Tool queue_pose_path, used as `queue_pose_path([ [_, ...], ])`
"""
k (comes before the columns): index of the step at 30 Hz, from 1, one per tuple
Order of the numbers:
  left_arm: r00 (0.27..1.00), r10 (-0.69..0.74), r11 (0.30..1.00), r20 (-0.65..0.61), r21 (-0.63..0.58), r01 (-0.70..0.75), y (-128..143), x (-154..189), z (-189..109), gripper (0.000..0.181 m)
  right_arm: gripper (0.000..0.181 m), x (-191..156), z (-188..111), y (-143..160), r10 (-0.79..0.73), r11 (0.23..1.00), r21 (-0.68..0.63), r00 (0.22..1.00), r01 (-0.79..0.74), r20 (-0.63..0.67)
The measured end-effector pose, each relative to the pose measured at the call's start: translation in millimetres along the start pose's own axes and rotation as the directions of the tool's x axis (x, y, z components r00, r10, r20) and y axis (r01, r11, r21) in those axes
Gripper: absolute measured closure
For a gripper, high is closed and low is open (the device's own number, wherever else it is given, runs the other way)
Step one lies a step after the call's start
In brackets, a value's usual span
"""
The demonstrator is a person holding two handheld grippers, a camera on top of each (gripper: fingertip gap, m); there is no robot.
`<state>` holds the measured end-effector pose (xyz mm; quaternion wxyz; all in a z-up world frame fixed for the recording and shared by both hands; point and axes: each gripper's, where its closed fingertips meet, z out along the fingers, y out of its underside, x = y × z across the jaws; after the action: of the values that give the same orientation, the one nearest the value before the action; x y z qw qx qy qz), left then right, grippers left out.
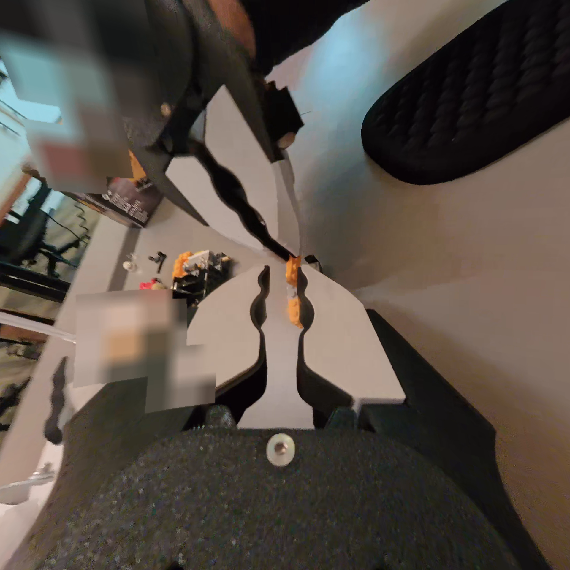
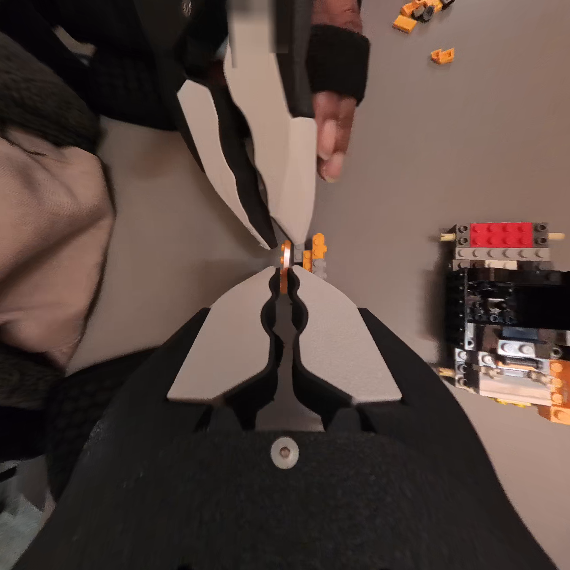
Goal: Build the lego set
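Right wrist view: the right gripper is seen nearly closed, its tips pinching a thin orange plate edge-on, the plate's long axis running along the fingers and away from the camera. Just beyond, the plate meets a small orange-and-grey brick assembly, which is held from the far side by the tips of the left gripper, pointed back toward the camera. A hand in a black cuff is seen behind that gripper. To the right, well apart on the grey surface, a larger black, grey and red brick model lies, and loose orange pieces are scattered at the far corner.

Left wrist view: the left gripper is seen with a visible gap between its fingers; the orange assembly is pressed against the inner face of the right-hand finger, its long axis along the finger. Whether both fingers touch it cannot be told. Beyond, the closed tips of the right gripper meet it from above. Farther off, the larger model and a black padded rest are seen on the surface.
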<state>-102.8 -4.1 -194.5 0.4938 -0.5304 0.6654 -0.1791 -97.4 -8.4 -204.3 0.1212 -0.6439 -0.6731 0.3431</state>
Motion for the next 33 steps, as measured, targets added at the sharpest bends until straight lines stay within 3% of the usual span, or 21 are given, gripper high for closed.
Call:
queue_pose_path([
  [10,0.983,0.176,0.983,0.052,-0.056,-0.173,-2.3,2.5,0.8,0.173,0.177,-6.7,-8.6,-5.9,0.07,0.994,0.065,0.984,-0.082,0.165],
  [14,0.998,0.049,0.998,0.044,-0.042,-0.047,3.2,-3.1,0.8,0.173,0.174,3.4,-11.6,-10.0,0.047,0.992,0.113,0.996,-0.056,0.082],
  [17,0.984,-0.175,0.985,-0.028,-0.013,0.174,10.7,-5.8,-0.1,0.173,0.166,11.9,-15.4,-11.9,-0.077,0.99,0.113,0.992,0.088,-0.096],
  [20,0.948,-0.31,0.95,-0.075,0.0,0.311,13.4,-8.6,-0.5,0.173,0.164,9.1,-9.7,-12.3,-0.203,0.975,0.05,0.957,0.217,-0.207],
  [25,0.933,-0.347,0.938,-0.092,-0.033,0.345,17.2,-5.2,2.4,0.173,0.171,18.8,-0.5,-10.8,-0.269,0.963,-0.051,0.919,0.266,-0.288],
  [33,0.92,-0.38,0.925,-0.099,-0.058,0.376,20.8,-5.0,3.0,0.173,0.175,20.5,5.8,-11.7,-0.299,0.954,-0.11,0.912,0.279,-0.282],
])
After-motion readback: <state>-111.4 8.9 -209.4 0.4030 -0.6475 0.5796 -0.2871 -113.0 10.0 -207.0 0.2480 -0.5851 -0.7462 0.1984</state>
